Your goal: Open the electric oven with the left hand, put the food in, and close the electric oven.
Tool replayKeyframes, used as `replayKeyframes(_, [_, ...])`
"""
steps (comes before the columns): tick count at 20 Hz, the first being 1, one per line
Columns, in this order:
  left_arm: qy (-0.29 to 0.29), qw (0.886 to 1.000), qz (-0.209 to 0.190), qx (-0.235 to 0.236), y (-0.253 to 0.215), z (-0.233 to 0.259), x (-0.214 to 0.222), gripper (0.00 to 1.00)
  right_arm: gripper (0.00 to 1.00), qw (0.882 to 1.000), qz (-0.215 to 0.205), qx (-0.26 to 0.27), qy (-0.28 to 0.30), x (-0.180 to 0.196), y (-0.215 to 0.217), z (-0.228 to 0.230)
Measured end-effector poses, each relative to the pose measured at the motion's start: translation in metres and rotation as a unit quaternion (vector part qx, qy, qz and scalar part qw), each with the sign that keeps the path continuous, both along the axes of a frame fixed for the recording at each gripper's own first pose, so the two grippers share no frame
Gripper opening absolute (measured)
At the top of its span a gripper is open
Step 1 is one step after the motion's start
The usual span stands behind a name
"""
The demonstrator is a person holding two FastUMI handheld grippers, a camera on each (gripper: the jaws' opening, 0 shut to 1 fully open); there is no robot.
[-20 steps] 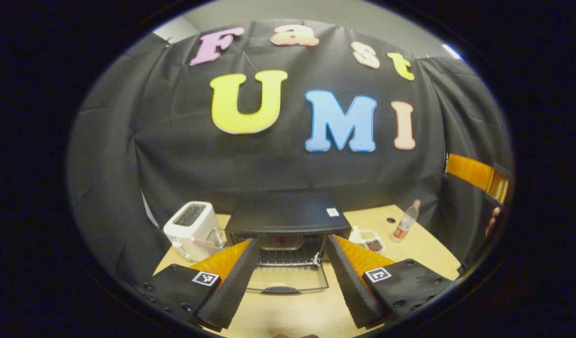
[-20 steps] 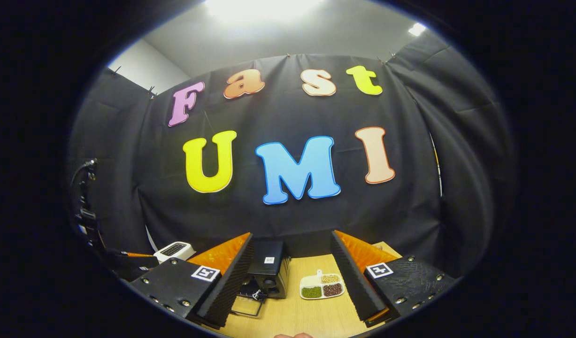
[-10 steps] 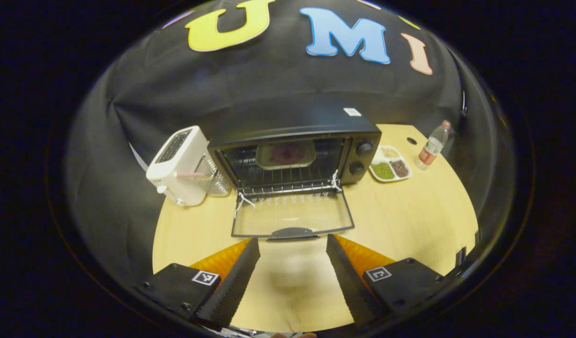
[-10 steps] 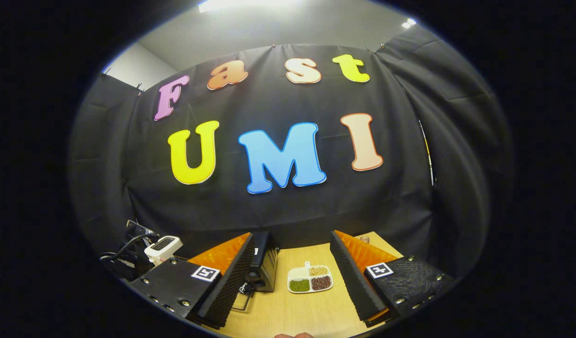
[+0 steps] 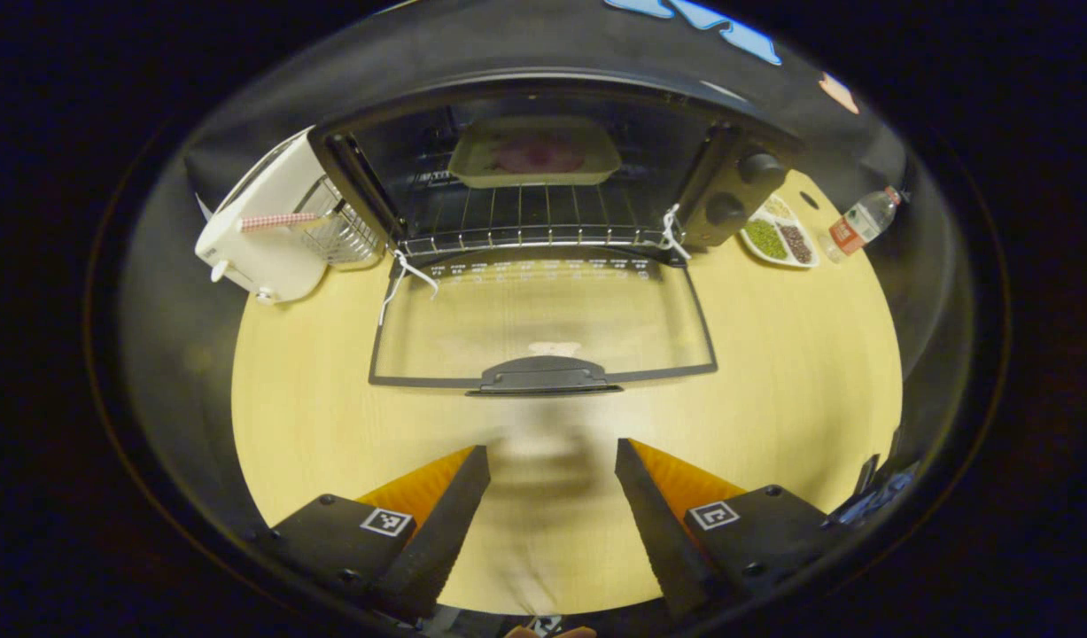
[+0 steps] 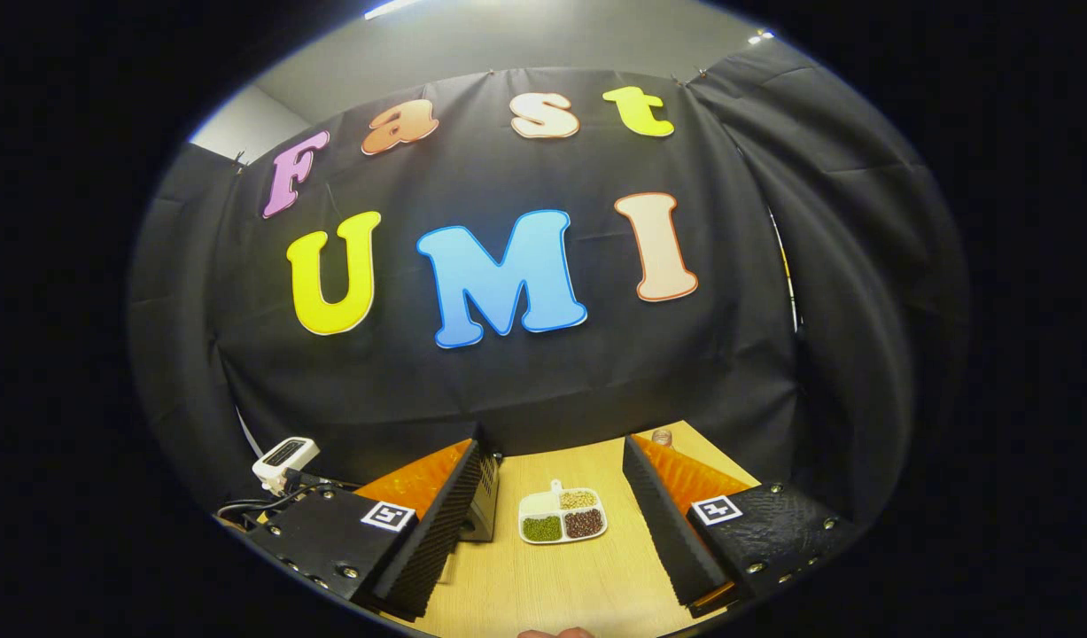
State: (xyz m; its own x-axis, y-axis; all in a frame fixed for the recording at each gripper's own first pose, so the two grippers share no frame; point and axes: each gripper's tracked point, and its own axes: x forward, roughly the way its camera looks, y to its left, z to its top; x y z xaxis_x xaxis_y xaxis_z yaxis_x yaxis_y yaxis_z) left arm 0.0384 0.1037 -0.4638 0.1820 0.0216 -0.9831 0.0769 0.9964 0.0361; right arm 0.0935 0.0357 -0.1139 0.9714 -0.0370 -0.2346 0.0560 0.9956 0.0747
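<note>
Wooden surface (image 5: pixel 773 372) with the oven (image 5: pixel 543 177) open on it.
Left of the oven stands a toaster (image 5: pixel 260 230); its glass door (image 5: pixel 543 323) lies flat, the dish of food (image 5: pixel 534 152) sits on the rack inside; right of it are a bean tray (image 5: pixel 778 241) and a bottle (image 5: pixel 857 223). Left tongs (image 5: pixel 550 505) hover released before the door handle; right tongs (image 6: pixel 552 523) gape empty, oven's side at their left.
</note>
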Motion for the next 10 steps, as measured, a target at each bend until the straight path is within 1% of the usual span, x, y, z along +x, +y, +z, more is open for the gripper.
replayKeyframes(2, [0.018,1.0,0.001,0.001,0.001,-0.015,0.002,0.98,0.98,1.0,-0.005,-0.003,0.004,0.001,-0.002,-0.003])
replayKeyframes(3, [0.024,1.0,0.0,0.002,0.002,-0.02,0.004,1.0,0.98,1.0,-0.006,-0.004,0.004,0.002,-0.002,-0.003])
replayKeyframes(4, [0.027,1.0,-0.002,0.003,0.003,-0.025,0.006,0.98,0.98,1.0,-0.008,-0.005,0.005,0.002,-0.003,-0.004])
replayKeyframes(7, [0.034,0.999,0.001,0.003,0.004,-0.036,0.01,0.98,0.98,1.0,-0.015,-0.009,0.006,0.003,-0.006,-0.005])
replayKeyframes(8, [0.036,0.999,0.004,0.002,0.003,-0.04,0.012,1.0,0.98,1.0,-0.018,-0.008,0.008,0.004,-0.007,-0.007])
replayKeyframes(9, [0.037,0.999,0.005,0.002,0.004,-0.042,0.013,1.0,0.98,1.0,-0.021,-0.008,0.01,0.004,-0.008,-0.007])
replayKeyframes(10, [0.037,0.999,0.005,0.003,0.005,-0.045,0.015,0.98,0.98,1.0,-0.022,-0.008,0.012,0.003,-0.009,-0.01])
